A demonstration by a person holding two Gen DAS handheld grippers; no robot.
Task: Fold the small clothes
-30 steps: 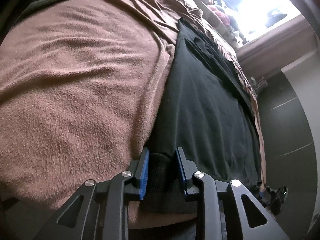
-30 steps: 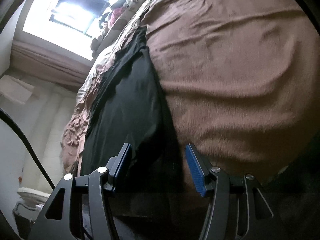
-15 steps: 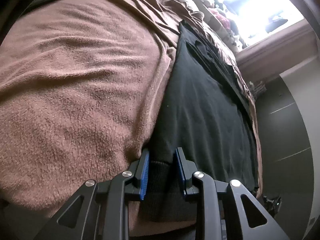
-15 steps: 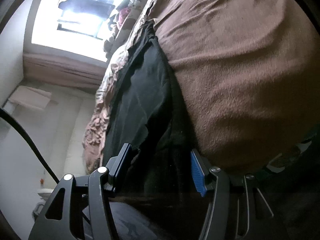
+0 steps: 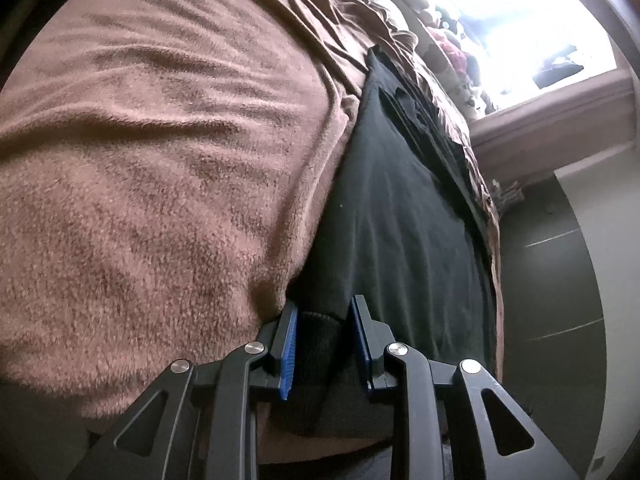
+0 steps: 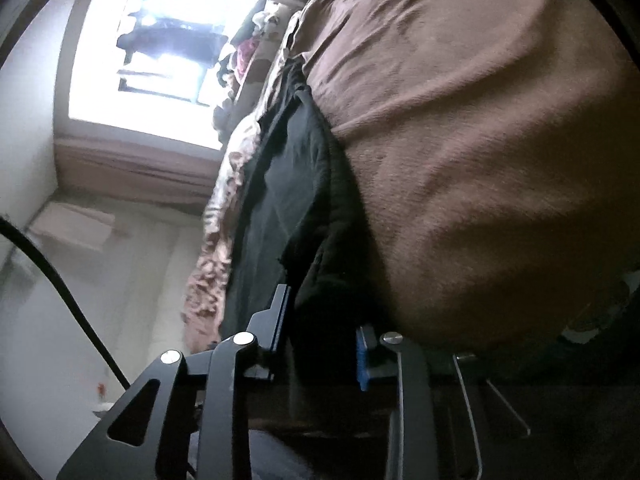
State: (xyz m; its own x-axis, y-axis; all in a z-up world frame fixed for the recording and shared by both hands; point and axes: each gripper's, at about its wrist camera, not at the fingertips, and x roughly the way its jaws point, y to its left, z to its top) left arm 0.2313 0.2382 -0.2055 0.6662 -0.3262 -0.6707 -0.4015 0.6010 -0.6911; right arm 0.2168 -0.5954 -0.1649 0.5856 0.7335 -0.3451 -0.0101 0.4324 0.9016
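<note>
A black garment (image 5: 400, 220) lies stretched out on a brown fleece blanket (image 5: 160, 160), reaching away toward the window. My left gripper (image 5: 324, 314) is shut on its ribbed hem at the near edge of the bed, blue pads pressed against both sides. In the right wrist view the same black garment (image 6: 288, 184) hangs over the bed's near edge. My right gripper (image 6: 322, 314) is closing there, with a bunched fold of the black cloth filling the gap between its pads. The brown blanket (image 6: 480, 140) bulges to the right of it.
A bright window (image 5: 520, 20) with a pile of soft items on its sill stands past the far end of the bed. A dark panelled wall (image 5: 560, 280) runs along one side. A black cable (image 6: 60, 280) crosses the right wrist view's left side before pale walls.
My right gripper sank to the bed's near edge and its jaws narrowed from wide apart onto the black cloth. The left gripper kept its hold on the hem, hardly moving.
</note>
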